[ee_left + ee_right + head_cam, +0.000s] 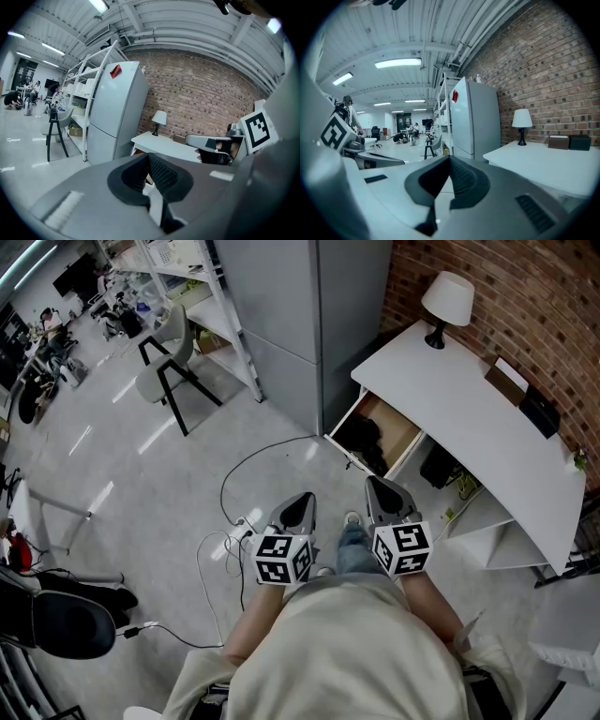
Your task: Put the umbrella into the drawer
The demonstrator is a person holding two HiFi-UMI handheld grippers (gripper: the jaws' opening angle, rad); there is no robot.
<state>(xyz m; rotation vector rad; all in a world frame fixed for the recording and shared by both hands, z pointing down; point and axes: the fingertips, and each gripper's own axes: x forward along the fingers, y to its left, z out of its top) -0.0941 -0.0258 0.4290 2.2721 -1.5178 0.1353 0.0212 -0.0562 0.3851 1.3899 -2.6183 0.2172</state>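
The white desk (469, 418) stands against the brick wall, its wooden drawer (403, 432) pulled open toward the floor. Inside the drawer lies a black bundle (364, 435); I cannot tell for sure that it is the umbrella. My left gripper (303, 501) and right gripper (378, 486) are held side by side in front of my body, short of the drawer. Both are shut with nothing between the jaws. The left gripper (149, 157) has its ribbed pads together, and so does the right gripper (450, 160).
A white lamp (446, 302) and dark boxes (538, 412) sit on the desk. A grey fridge (300, 315) stands left of the desk, with shelving (202, 287) and a chair (171, 362) beyond it. Cables (230, 521) trail on the floor by my feet.
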